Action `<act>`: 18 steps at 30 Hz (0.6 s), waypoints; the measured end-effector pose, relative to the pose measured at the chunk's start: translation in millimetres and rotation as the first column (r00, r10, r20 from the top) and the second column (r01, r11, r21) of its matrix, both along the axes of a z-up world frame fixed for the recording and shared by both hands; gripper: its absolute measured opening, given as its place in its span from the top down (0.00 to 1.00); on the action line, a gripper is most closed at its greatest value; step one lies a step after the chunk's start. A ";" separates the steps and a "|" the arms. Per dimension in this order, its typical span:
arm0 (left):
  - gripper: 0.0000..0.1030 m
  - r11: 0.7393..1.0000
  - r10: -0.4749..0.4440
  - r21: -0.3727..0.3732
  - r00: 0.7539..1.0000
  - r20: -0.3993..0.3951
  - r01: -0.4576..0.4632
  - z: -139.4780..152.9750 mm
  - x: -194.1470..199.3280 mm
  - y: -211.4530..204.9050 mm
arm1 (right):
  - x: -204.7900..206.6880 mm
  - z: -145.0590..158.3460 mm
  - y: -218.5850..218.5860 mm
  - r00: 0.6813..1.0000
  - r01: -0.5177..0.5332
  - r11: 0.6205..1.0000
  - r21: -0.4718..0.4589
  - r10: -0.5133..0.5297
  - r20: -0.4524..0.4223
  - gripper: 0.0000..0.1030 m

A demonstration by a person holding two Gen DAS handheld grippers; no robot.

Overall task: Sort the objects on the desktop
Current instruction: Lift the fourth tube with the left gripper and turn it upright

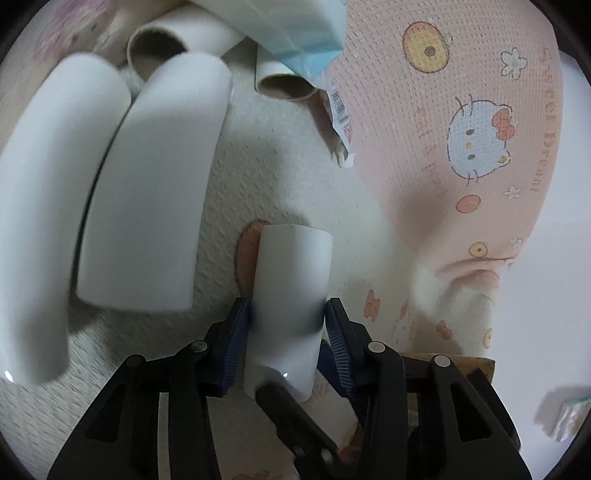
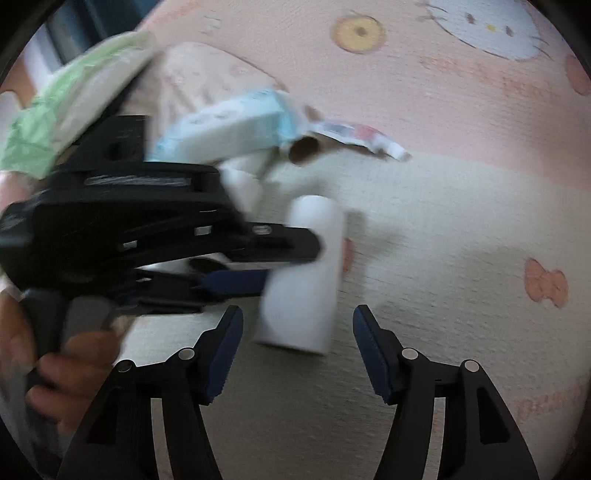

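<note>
A white paper tube (image 1: pixel 291 288) stands between the blue pads of my left gripper (image 1: pixel 286 308), which is shut on its sides, above a cream textured cloth (image 1: pixel 240 166). In the right wrist view the same tube (image 2: pixel 306 280) hangs in the left gripper (image 2: pixel 291 264), which reaches in from the left. My right gripper (image 2: pixel 297 312) is open just below it. The tube's near end lies between the right gripper's fingers with a gap on each side.
Two larger white tubes (image 1: pixel 155 177) lie left, and open cardboard tubes (image 1: pixel 280 81) sit at the back under a blue-white pack (image 1: pixel 295 33). A pink cartoon-print mat (image 1: pixel 443 129) spreads right. A green pack (image 2: pixel 74 110) and a person's hand (image 2: pixel 74 369) are at left.
</note>
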State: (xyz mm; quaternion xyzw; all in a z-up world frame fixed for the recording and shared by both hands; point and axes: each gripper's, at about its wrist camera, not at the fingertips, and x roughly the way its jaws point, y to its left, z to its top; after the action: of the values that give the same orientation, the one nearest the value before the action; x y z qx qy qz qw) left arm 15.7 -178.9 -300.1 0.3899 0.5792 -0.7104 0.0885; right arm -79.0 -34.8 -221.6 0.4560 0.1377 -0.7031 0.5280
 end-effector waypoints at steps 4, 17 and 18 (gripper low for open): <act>0.55 1.000 -0.020 -0.011 1.000 -0.009 0.020 0.8 -1.9 9.4 | 0.1 -4.3 6.7 0.999 -0.007 1.000 0.009 0.007 0.033 0.46; 0.54 0.982 -0.114 -0.150 0.993 0.011 0.115 21.7 -13.5 23.9 | 7.0 6.8 9.9 0.996 -0.052 0.998 0.038 0.054 -0.064 0.54; 0.54 0.975 -0.135 -0.175 0.991 0.008 0.134 28.3 -16.4 26.7 | 6.4 9.3 9.8 0.997 -0.047 0.998 0.036 0.049 -0.067 0.54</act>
State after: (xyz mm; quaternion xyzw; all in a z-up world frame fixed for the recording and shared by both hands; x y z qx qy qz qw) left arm -0.7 -152.2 -271.8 0.4177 0.4870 -0.7635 0.0731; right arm -72.6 -25.0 -212.3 0.4375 0.1786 -0.7027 0.5319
